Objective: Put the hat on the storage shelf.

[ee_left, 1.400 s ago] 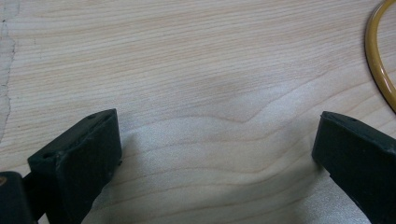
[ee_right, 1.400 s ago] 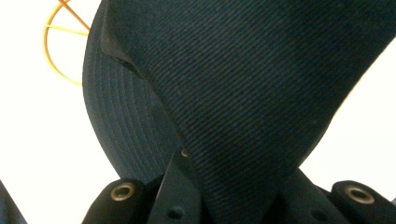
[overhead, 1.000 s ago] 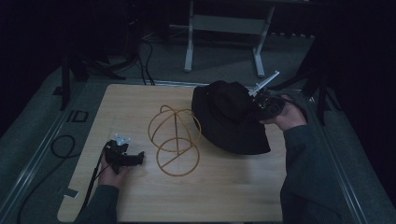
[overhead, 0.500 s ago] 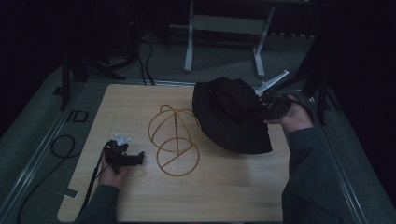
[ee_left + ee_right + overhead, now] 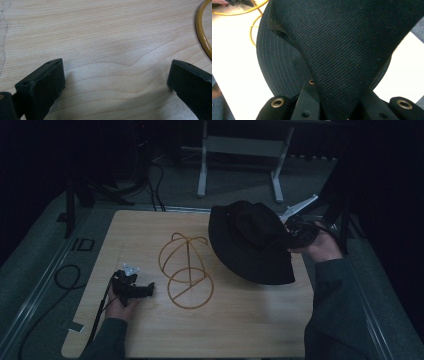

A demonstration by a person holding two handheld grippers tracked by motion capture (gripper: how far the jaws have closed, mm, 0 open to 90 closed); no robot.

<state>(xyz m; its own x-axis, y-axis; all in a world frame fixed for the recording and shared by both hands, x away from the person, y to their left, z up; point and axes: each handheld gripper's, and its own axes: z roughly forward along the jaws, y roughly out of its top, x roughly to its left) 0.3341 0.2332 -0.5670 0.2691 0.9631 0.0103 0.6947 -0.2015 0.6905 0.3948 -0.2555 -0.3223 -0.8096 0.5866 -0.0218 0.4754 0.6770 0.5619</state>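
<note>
Black fabric hat [image 5: 250, 242], bucket type w/ stitched brim, is lifted off the tabletop [image 5: 240, 320] at the right-rear area, tilted, its lower brim edge hanging just over the wood near the right edge. The right gripper [image 5: 295, 232] has it: in the right gripper view the hat [image 5: 342, 45] cloth runs down between the two jaws, which are closed tight on a fold of it, so the grip is on the hat's crown/brim material nearest the right hand [image 5: 320, 245]. A grey plate sticks up & back from that gripper.

Just left of the hat, on the middle of the tabletop, stands a yellow wire stand [image 5: 186, 270]: a round ring base flat on the wood w/ a domed wire cage on a stem above it. Hat and stand look close together; can't tell if they touch. A bit of the same yellow wire [image 5: 249, 11] shows top left in the right gripper view.

Left gripper [image 5: 145, 290] lies low at the front-left of the tabletop, held by the left hand [image 5: 120, 302], pointing toward the stand's base. Its jaws are wide apart w/ nothing between them, just bare wood grain [image 5: 107, 45], and a curve of the yellow ring [image 5: 203, 32] at the far right of that view. Cable trails back off the table edge
</note>
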